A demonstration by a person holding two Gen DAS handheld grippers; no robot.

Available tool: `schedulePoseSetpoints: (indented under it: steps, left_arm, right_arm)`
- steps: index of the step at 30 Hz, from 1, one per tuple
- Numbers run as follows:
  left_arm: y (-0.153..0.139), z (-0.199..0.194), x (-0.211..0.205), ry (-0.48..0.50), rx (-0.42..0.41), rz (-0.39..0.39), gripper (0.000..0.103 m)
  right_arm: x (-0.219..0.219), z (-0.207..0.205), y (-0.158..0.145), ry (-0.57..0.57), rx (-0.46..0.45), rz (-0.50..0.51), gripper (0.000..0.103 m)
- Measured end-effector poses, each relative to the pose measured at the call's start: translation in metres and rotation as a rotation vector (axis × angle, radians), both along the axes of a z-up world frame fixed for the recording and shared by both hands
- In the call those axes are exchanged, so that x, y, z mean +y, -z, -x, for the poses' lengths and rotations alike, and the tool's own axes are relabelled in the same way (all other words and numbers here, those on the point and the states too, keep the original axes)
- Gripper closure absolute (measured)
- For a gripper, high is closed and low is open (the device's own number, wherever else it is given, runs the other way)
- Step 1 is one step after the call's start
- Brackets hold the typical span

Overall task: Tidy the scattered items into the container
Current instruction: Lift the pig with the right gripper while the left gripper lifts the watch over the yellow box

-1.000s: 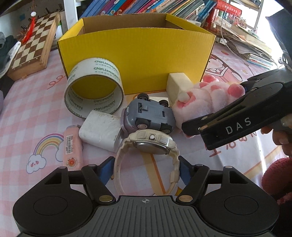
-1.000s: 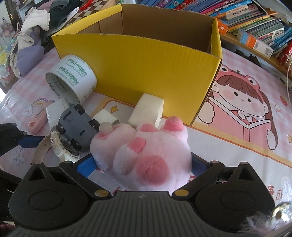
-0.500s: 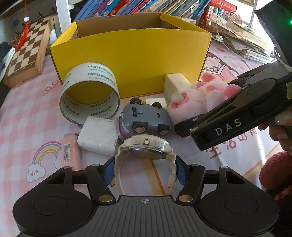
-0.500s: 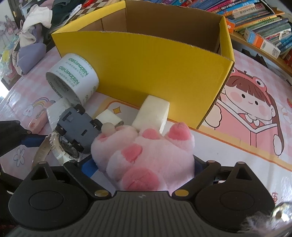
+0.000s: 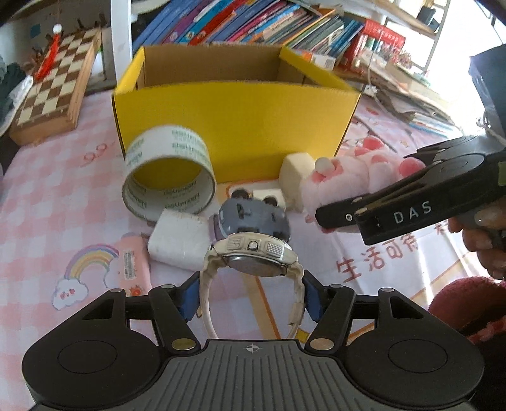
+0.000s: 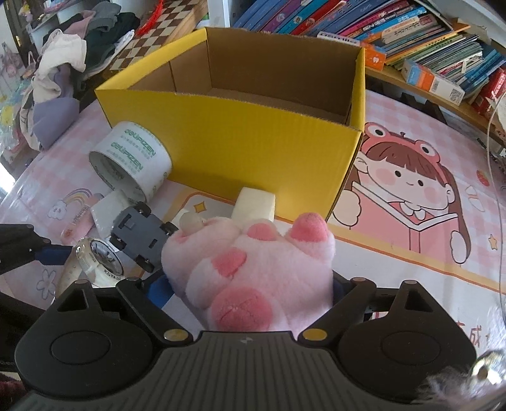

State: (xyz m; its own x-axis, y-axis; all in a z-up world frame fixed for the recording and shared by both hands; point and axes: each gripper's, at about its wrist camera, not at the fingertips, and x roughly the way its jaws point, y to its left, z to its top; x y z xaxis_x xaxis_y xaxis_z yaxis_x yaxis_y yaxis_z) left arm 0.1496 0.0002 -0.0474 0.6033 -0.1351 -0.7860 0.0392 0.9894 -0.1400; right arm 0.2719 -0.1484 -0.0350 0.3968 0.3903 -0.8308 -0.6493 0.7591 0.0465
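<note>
My left gripper (image 5: 251,292) is shut on a white wristwatch (image 5: 253,256) and holds it above the table. My right gripper (image 6: 249,286) is shut on a pink plush paw (image 6: 253,272), lifted in front of the open yellow cardboard box (image 6: 249,139). The box also shows in the left wrist view (image 5: 234,126). The paw (image 5: 357,177) and right gripper body show at the right of the left wrist view. A grey toy car (image 5: 253,218), a tape roll (image 5: 169,177), a white block (image 5: 180,237), a cream sponge (image 5: 295,175) and a pink eraser (image 5: 134,262) lie before the box.
A chessboard box (image 5: 53,98) lies at the far left. Books (image 6: 411,28) line the shelf behind the box. A heap of clothes (image 6: 63,69) lies at the left. The tablecloth has a cartoon girl print (image 6: 408,186).
Both grippers have risen with their loads. The watch has come off the table and the plush paw is higher, so the box's inside shows more.
</note>
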Motion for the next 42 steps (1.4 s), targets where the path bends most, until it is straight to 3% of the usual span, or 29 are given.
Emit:
schedulePoseSetpoints:
  steps: [24,42]
  left_arm:
    - [-0.048,0.008,0.008,0.023,-0.169,-0.023,0.04]
    - [-0.093,-0.008,0.003,0.063,-0.293,-0.056,0.04]
  right_arm:
    - [-0.016,0.023,-0.043,0.037,-0.129,-0.087,0.012]
    - [-0.019,0.008,-0.095,-0.039,-0.256,-0.177,0.012]
